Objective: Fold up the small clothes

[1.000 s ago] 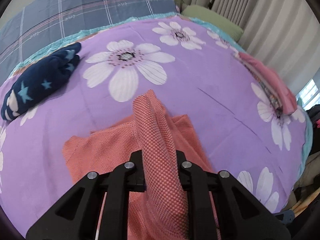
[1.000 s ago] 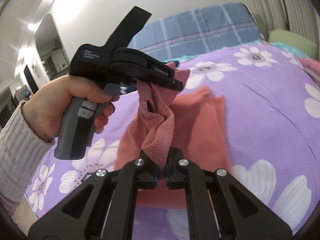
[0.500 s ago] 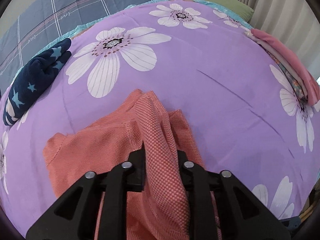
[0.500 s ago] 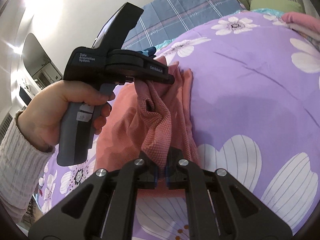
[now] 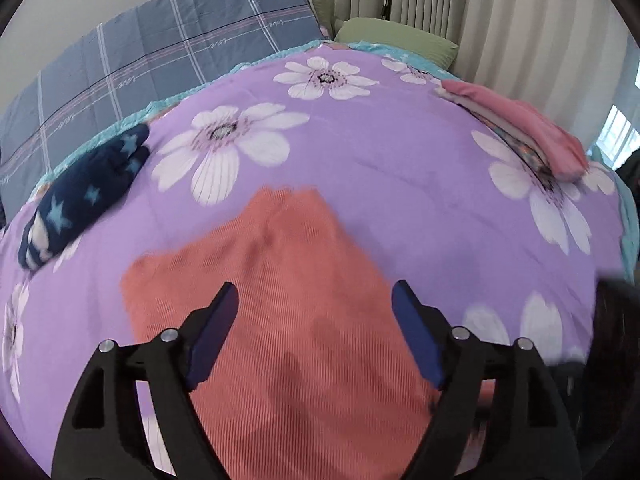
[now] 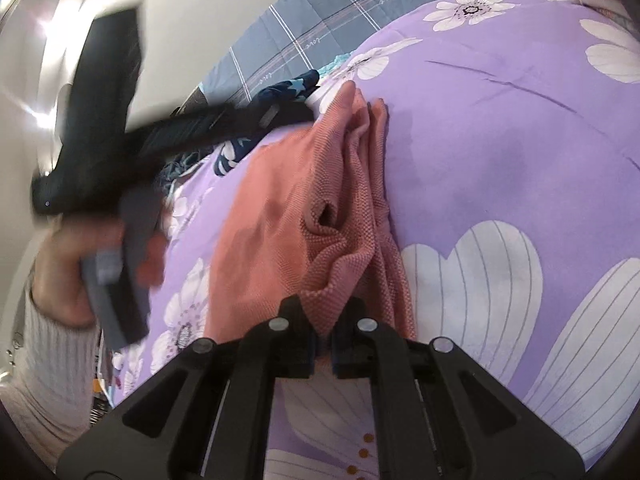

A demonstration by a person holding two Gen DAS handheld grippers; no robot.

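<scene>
The left gripper [image 5: 314, 320] is over the coral knit garment [image 5: 280, 320], jaws opening and spread wide apart, blue pads clear of the cloth on both sides, nothing pinched. The garment lies spread on the purple flowered bedspread [image 5: 380, 160], its far corner pointing toward the big white flower. From the right wrist view, the right gripper [image 6: 323, 338] has its jaws pressed together on a bunched fold of that same coral garment [image 6: 280, 208], the near edge gathered up into wrinkles right at the tips. The left gripper [image 6: 276, 114] shows there as a blur above the cloth's far end, held in a hand [image 6: 68, 272] with a ribbed pale sleeve. A navy star-print garment [image 5: 84, 192] sits near the bedspread's edge on the left, well apart. A pink folded stack [image 5: 520, 124] rests at the far right. Behind, a blue plaid quilt [image 5: 160, 60].
</scene>
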